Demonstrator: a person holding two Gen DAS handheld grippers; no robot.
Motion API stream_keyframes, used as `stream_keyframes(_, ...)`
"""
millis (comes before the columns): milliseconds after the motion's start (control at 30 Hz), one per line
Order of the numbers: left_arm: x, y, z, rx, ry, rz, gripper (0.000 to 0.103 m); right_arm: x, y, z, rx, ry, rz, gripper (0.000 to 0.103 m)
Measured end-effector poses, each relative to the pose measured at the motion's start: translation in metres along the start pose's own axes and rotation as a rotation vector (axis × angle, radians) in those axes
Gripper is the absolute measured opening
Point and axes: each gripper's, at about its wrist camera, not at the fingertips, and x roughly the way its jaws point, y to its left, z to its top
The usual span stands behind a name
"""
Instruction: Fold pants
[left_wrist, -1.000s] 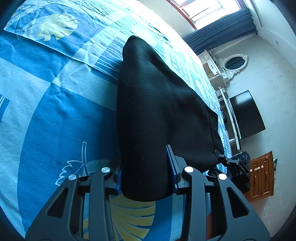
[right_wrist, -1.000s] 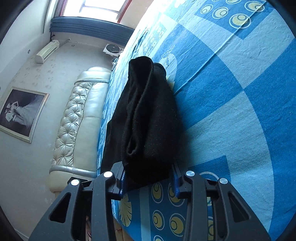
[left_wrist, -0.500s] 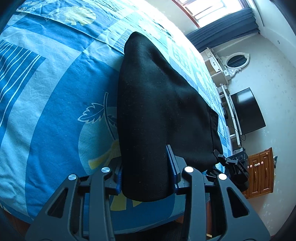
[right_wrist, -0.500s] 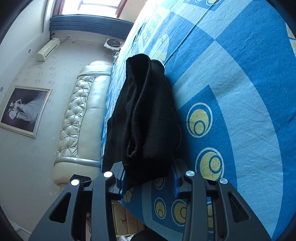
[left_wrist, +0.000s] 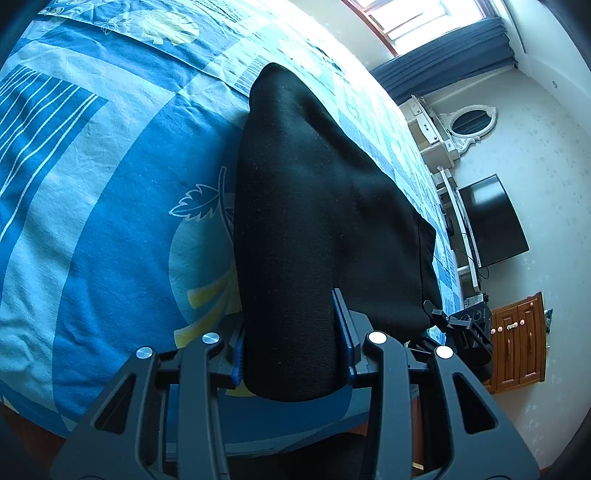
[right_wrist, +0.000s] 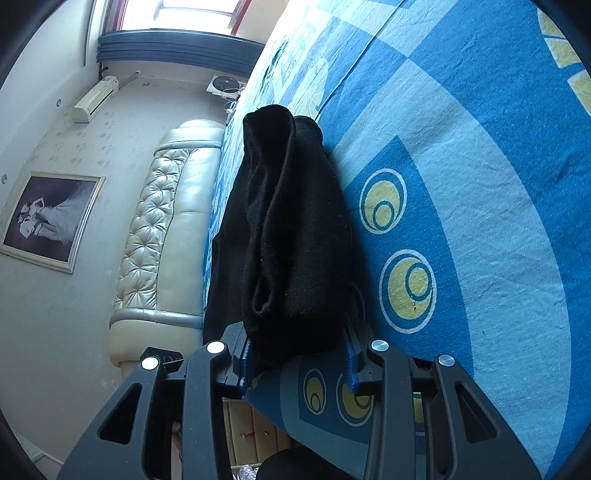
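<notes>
left wrist view, nearest first: left gripper (left_wrist: 291, 343) clamped on the near edge of the black pants (left_wrist: 314, 206), blue pads pressed into the cloth on both sides; the left pad is mostly buried behind the fabric, only a sliver shows. the pinched fold hangs past the pads toward 6 o'clock and covers whatever is directly under it. beyond the grip the pants run up toward 12 o'clock as one dark slab over the blue patterned bedsheet (left_wrist: 110, 206); black on black, so layers and seams are hard to make out, apart from one faint seam near the 3 o'clock edge. at 4 o'clock the right gripper (left_wrist: 461, 325) shows only in part, its tips lost behind the pants hem. farther out at 2 to 3 o'clock: a dark tv (left_wrist: 491, 221), an oval mirror (left_wrist: 471, 120), a wooden cabinet (left_wrist: 521, 343), the window cut off at the frame edge

right wrist view, near to far: right gripper (right_wrist: 299, 362) closed on the bunched pants (right_wrist: 291, 229), several folded layers stacked between the pads; the right pad stands clear of the sheet edge below. bed edge cut off at 6 o'clock. padded headboard (right_wrist: 166, 229) at 9 o'clock, framed picture (right_wrist: 48, 218) beyond it, too small to read
</notes>
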Motion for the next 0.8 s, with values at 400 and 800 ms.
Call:
stream_keyframes(400,0.004,0.005,-0.003,0.012,0.002,-0.003,0.040,-0.002,-0.007,-0.007,-0.014,0.005,-0.006,0.038)
stream_keyframes(800,0.007,0.017,-0.004,0.024,-0.009,-0.015,0.053,-0.003,-0.013,-0.007,0.003,0.011,0.009,0.041)
